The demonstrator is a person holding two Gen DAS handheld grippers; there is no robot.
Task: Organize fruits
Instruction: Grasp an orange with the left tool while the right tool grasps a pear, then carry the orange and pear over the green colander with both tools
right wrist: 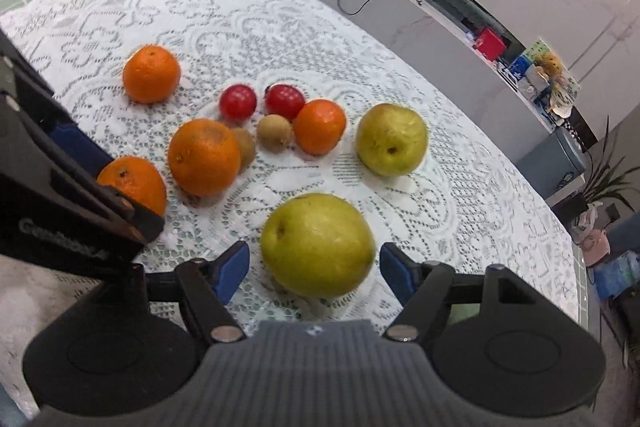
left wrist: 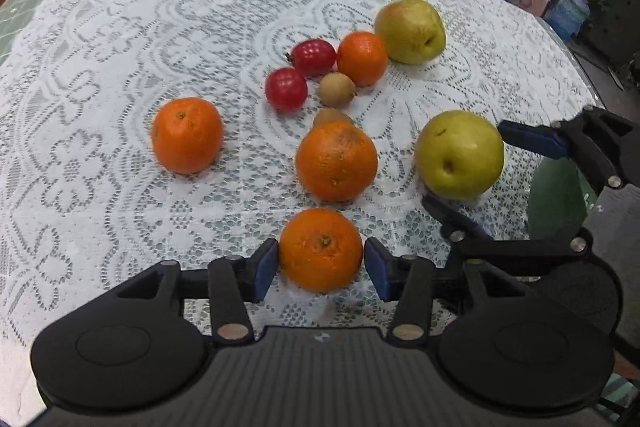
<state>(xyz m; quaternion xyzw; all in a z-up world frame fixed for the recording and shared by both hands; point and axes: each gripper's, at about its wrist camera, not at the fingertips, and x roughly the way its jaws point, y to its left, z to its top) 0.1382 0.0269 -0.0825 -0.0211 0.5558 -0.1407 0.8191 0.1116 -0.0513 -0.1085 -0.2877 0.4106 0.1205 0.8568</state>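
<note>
Near orange (left wrist: 321, 249) between left gripper (left wrist: 320, 265) pads; near pear (right wrist: 317, 245) between right gripper (right wrist: 314, 269), both released.
Firm, round, roll-prone; pear likely heavier, smooth-skinned. Grip across widest middle.

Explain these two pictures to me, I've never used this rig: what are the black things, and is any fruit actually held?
Each picture comes from a camera on a hand-held two-finger tool, looking forward along its blue-padded fingers. In the left wrist view, the left tool brackets an orange; the pads sit at its sides, but a firm grip cannot be confirmed. In the right wrist view, the right tool straddles a green pear with gaps either side, so it is open. More oranges, another pear, red and small brown fruits lie on the lace tablecloth.
</note>
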